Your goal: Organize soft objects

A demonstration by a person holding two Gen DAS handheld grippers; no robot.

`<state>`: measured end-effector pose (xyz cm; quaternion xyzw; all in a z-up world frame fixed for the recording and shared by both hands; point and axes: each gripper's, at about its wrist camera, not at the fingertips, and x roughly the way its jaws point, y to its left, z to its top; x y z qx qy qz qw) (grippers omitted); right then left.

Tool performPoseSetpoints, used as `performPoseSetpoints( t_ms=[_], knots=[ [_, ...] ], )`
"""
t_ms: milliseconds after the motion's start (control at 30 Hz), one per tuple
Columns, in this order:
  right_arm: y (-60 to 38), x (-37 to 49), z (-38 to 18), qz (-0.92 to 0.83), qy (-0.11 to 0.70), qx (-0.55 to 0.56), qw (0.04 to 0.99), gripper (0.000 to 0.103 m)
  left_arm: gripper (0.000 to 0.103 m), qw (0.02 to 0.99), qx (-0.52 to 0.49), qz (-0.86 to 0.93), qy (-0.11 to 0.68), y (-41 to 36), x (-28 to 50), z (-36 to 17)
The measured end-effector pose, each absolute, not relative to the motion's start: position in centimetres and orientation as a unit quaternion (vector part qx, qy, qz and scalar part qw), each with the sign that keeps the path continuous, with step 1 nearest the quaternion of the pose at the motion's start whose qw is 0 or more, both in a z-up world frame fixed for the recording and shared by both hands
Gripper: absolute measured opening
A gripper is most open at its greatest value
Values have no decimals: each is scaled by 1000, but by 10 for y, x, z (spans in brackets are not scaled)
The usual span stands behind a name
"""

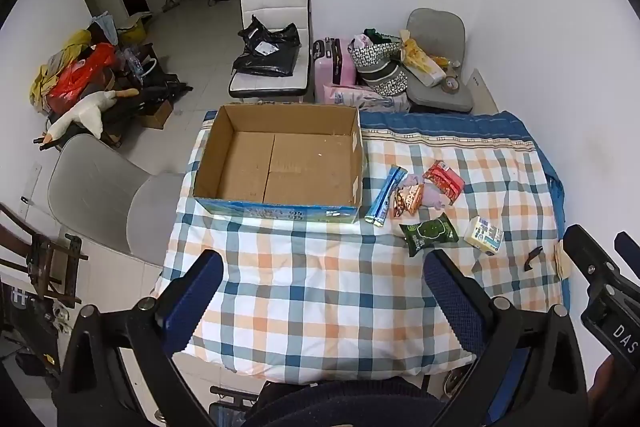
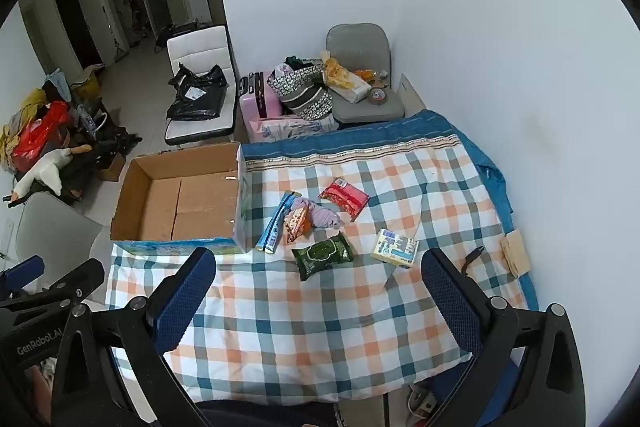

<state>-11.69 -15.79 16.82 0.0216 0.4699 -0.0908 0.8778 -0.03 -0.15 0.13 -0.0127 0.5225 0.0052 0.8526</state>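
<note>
Nearest us: both grippers hang over the near edge of the table (image 1: 320, 307), nothing in either. Left gripper (image 1: 320, 291) has its jaws wide apart; right gripper (image 2: 318, 291) the same.

Landmark is the cardboard box (image 1: 280, 163), open-topped and with nothing in it, at the far left of the plaid cloth. Left to right from it:
- blue stick pack (image 2: 276, 225), just beside the box's right wall, long axis running away from us
- orange snack pouch (image 2: 297, 223), touching the stick pack's right side
- lilac soft cloth (image 2: 320, 215), bunched, touching the pouch, partly under it
- red packet (image 2: 345, 198), right of the cloth and farther back
- green wipes pack (image 2: 322, 255), right of the box and nearest to us, long axis roughly crosswise, slightly tilted
- yellow-blue tissue pack (image 2: 395, 247), farthest right of the box

Our read: no item is boxed yet. The pile lies ahead of the right gripper and ahead-right of the left one, so the right is nearer. The green wipes pack looks like the easiest first pick; with the jaws spread left-right we'd turn the wrist to close across its short side, then carry it left into the box.
</note>
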Motion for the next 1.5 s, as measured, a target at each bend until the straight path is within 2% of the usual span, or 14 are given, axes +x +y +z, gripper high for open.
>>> performPoseSetpoints(
  t_ms=[1500],
  knots=[
    [-159, -116, 176, -91, 461, 17, 883, 103, 103, 860, -9, 12, 510, 8, 18, 22]
  ],
)
